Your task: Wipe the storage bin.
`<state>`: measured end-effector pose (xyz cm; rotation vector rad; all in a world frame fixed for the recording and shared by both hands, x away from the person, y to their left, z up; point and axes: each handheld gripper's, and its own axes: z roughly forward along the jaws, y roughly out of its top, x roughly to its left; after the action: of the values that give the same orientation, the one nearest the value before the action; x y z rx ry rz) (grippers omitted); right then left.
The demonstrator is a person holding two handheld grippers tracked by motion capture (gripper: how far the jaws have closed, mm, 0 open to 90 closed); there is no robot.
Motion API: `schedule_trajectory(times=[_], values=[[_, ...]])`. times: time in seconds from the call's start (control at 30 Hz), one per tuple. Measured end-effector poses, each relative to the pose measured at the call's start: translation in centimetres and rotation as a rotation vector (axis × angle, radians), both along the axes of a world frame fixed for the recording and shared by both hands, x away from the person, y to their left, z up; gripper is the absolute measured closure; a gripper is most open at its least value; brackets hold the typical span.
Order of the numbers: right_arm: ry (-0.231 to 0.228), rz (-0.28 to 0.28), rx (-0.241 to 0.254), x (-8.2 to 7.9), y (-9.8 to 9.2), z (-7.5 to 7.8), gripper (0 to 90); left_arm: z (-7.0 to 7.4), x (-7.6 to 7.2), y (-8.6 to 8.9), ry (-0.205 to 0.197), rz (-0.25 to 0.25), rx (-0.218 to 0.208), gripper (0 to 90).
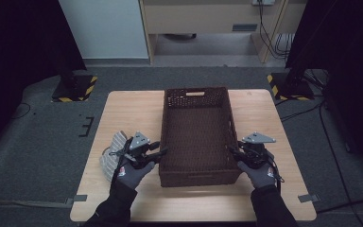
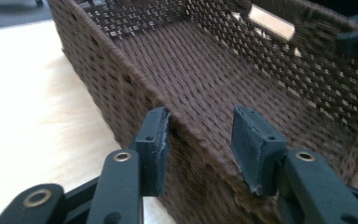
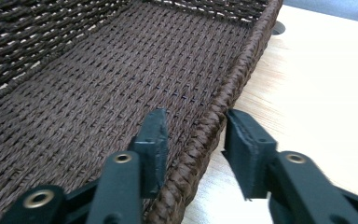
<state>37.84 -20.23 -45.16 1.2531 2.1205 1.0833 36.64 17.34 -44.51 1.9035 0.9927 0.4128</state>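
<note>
High view: brown woven basket (image 1: pixel 196 137), bare inside

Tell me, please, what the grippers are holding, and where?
Nothing is gripped yet: each gripper's fingers straddle a side rim of the brown basket without clamping.
</note>
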Motion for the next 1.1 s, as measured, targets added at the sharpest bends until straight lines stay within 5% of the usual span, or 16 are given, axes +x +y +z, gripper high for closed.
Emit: schedule_trajectory(times=[0.17,0.37,0.63,0.83,1.1], values=[[-0.012,0.005,0.019,-0.9,-0.7,0.6,53.1,-0.2,-0.8,-0.2,-0.013,0.014,-0.005,53.7],[0.000,0.014,-0.019,-1.2,-0.4,0.5,62.9,0.0,-1.5,-0.5,-0.016,0.009,0.001,54.4],[0.010,0.023,-0.021,-0.8,-0.6,0.4,67.0,1.6,0.1,0.2,-0.067,0.037,-0.009,47.8],[0.011,0.041,0.002,0.0,-1.4,0.3,66.7,0.0,2.3,-0.8,-0.005,0.016,0.009,47.3],[-0.029,0.009,-0.022,-0.5,-1.3,0.8,56.2,-0.4,1.9,-1.3,0.014,0.035,0.007,46.8]])
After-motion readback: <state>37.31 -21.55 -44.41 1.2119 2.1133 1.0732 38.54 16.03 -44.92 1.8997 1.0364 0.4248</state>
